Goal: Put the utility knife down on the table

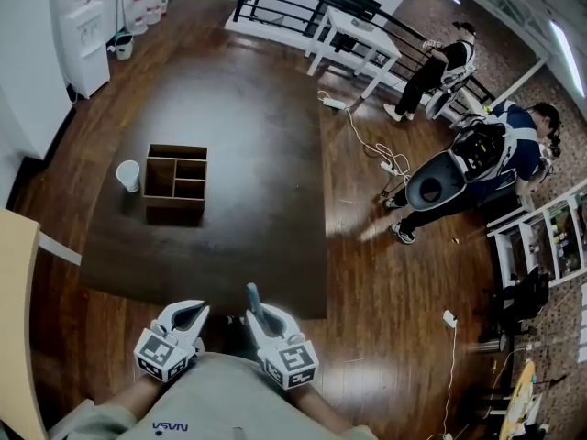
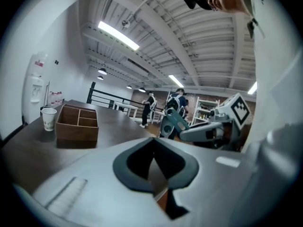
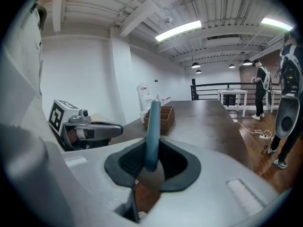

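Note:
The utility knife (image 1: pixel 254 301) is a slim teal-grey handle that stands up out of my right gripper (image 1: pixel 258 323), whose jaws are shut on it. In the right gripper view the knife (image 3: pixel 153 129) rises between the dark pads of that gripper (image 3: pixel 150 168). My left gripper (image 1: pixel 190 315) hangs beside it on the left, shut and holding nothing; its pads (image 2: pixel 142 167) meet along a seam. Both grippers are close to my body, at the near edge of the dark table (image 1: pixel 257 136). The left gripper view also shows the knife (image 2: pixel 176 122) in the right gripper (image 2: pixel 208 131).
A wooden compartment box (image 1: pixel 175 177) and a white paper cup (image 1: pixel 129 175) stand on the table's left half. Beyond the table are a white water dispenser (image 1: pixel 83 35), a white table (image 1: pixel 353 39), floor cables (image 1: pixel 371 140) and people (image 1: pixel 477 154) at the right.

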Available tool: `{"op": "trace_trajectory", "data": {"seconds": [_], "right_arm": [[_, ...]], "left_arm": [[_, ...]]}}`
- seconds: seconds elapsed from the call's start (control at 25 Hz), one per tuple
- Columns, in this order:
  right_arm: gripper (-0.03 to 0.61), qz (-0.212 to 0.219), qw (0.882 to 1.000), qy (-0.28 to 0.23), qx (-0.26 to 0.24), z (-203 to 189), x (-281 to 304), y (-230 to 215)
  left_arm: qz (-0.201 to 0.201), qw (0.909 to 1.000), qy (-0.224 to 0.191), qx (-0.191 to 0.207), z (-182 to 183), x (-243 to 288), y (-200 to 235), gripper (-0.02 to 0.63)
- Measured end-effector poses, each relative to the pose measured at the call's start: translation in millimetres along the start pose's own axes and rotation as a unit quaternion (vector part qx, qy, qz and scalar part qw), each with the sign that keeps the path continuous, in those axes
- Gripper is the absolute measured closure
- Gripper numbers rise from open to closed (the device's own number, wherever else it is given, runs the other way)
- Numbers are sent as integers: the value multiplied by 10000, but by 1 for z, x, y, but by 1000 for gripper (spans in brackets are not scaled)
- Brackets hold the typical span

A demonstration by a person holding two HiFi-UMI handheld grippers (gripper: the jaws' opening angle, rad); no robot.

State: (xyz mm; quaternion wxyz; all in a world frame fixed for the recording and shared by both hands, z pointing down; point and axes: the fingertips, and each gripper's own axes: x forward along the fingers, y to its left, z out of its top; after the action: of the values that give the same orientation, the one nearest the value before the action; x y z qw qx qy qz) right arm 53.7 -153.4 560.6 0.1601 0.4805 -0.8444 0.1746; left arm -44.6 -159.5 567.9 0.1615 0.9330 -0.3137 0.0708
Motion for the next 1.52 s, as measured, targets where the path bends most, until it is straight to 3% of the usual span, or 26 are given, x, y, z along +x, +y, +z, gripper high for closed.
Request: {"op": "trace_trajectory", "data": {"seconds": [0.36, 0.68, 1.08, 1.52], "right_arm": [[508, -67, 9989, 375, -273, 0, 78, -93], [508, -77, 9946, 834, -609, -30, 125, -147], [508, 210, 9837, 1398, -1107, -71, 155, -157], [505, 381, 9744, 1972, -1006, -102, 161, -158]], "left_arm": [[369, 9989, 261, 151, 16, 70, 42, 612], [637, 9928, 1009, -84, -22, 112, 64, 612], [811, 9860, 1433, -246, -38, 119, 70, 612], [656, 9828, 1646, -515, -48, 150, 79, 612]]}}
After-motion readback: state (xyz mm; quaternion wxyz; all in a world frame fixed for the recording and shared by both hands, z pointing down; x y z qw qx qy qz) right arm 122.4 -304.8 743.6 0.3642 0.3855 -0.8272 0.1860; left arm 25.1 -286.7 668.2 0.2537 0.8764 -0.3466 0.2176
